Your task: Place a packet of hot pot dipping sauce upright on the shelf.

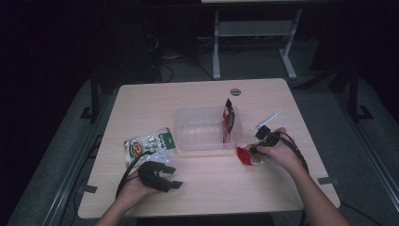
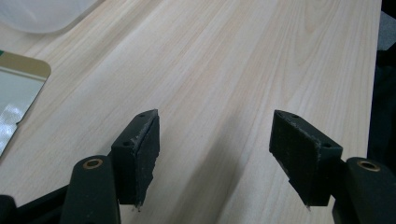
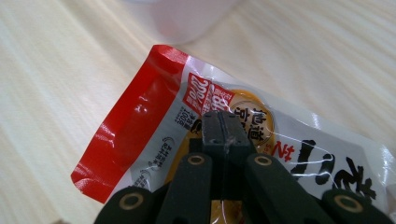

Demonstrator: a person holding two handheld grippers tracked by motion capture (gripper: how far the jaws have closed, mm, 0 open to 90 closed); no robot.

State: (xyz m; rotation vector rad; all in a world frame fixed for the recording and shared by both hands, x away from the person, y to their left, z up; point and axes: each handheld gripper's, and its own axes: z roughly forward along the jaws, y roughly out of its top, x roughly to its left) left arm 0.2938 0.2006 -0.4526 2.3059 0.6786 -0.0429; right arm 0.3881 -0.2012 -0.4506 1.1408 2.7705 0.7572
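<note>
Right gripper (image 3: 224, 122): jaws pressing fully together, pinching the red-and-white snack packet (image 3: 154, 135) near its printed middle, red end pointing away to the left in the right gripper view. Packet (image 1: 248, 156) sitting low over the wooden table (image 1: 202, 188), just in front of the near right corner of the clear plastic tub (image 1: 200, 129); whether resting on the wood or hanging just above it, not possible to tell. Right gripper (image 1: 254, 149) reaching in from the right, cable trailing back over the hand.

Left gripper (image 2: 215, 156): jaws standing wide apart, gripping nothing, touching nothing, bare tabletop (image 2: 243, 56) lying between the pads. Seen from above, left gripper (image 1: 170, 176) hovering near the front left of the table, jaws pointing right.

Lying just behind the left gripper: a green-and-white packet (image 1: 149, 145), flat on the wood, left of the tub and just beside it; its corner (image 2: 18, 93) peeking in at the left edge of the left gripper view. Standing upright inside the tub against its right wall: a dark red pouch (image 1: 228, 120). Sitting near the far edge of the table: a small round grey cap (image 1: 235, 92). Tub wall rising between the held packet and the tub's inside.
</note>
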